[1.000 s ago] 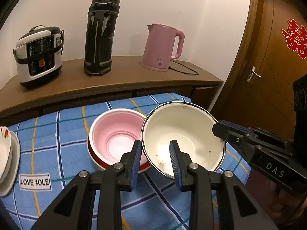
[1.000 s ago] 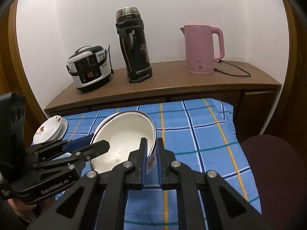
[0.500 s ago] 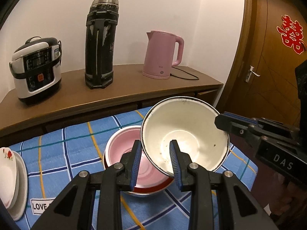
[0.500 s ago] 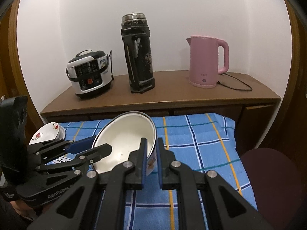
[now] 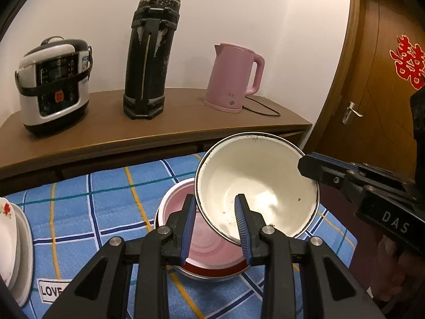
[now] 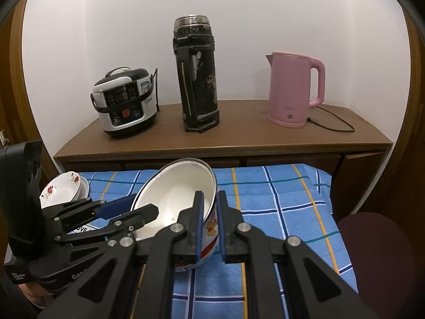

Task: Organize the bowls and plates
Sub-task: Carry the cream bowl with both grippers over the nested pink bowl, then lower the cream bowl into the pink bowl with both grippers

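A white enamel bowl [image 5: 255, 180] with a dark rim and a cartoon print on its side hangs tilted in the air above a pink bowl [image 5: 209, 242] that sits on the blue checked cloth. My right gripper [image 6: 210, 223] is shut on the white bowl's wall [image 6: 172, 194]. My left gripper [image 5: 215, 226] straddles the bowl's near rim with its jaws apart; I cannot tell whether the pads touch it. White flowered plates [image 5: 10, 242] are stacked at the left edge, also seen in the right wrist view [image 6: 62, 190].
A wooden sideboard [image 5: 159, 133] behind the table carries a rice cooker [image 5: 53, 85], a tall black flask [image 5: 150, 55] and a pink kettle [image 5: 235, 79] with its cord. A wooden door [image 5: 372, 79] stands at the right. A dark red seat [image 6: 374, 250] is at the table's right.
The white bowl has been lifted off the cloth, carried left over the pink bowl and tilted further. Both grippers rose with it.
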Demonstrator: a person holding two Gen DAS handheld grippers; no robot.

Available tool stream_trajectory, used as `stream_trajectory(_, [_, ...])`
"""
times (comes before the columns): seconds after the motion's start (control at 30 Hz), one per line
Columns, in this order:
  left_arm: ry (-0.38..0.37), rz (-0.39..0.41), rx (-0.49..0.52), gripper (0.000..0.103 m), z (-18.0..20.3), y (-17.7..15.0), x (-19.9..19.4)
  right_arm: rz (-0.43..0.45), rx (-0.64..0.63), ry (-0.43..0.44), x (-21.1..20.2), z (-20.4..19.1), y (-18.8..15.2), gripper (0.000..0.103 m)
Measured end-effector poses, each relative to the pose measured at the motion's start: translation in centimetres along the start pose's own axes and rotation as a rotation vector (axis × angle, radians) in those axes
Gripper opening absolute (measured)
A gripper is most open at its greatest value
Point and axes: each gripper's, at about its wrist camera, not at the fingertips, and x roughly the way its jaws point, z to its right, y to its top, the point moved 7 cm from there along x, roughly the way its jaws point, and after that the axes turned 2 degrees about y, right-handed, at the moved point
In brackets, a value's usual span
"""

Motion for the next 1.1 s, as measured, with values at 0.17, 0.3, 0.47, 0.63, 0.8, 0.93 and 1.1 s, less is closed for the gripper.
stream_trajectory(0.17, [0.008, 0.025, -0.005, 0.032, -0.8, 0.3, -0.1, -0.001, 0.005, 0.012, 0.6, -0.4, 0.2, 0.010])
stream_trajectory(0.3, [0.032, 0.044, -0.001, 0.032, -1.5, 0.5, 0.0, -0.009, 0.012, 0.024, 1.4, -0.8, 0.1, 0.010])
stream_trajectory(0.47, [0.053, 0.032, -0.011, 0.032, -2.6, 0.3, 0.9, -0.034, 0.021, 0.034, 2.7, -1.0, -0.4, 0.010])
stream_trajectory(0.63, [0.059, 0.028, -0.019, 0.032, -3.1, 0.2, 1.3, -0.050, 0.028, 0.032, 3.2, -1.0, -1.0, 0.010])
stream_trajectory(0.8, [0.060, 0.022, -0.018, 0.032, -3.1, 0.0, 1.3, -0.069, 0.038, 0.025, 3.6, -0.8, -1.4, 0.010])
stream_trajectory(0.93, [0.062, 0.007, -0.017, 0.032, -3.1, -0.1, 1.6, -0.078, 0.037, 0.023, 3.7, -0.8, -1.5, 0.010])
stream_trajectory(1.1, [0.064, -0.011, -0.012, 0.032, -3.1, -0.4, 1.9, -0.094, 0.034, 0.022, 3.8, -0.9, -1.9, 0.010])
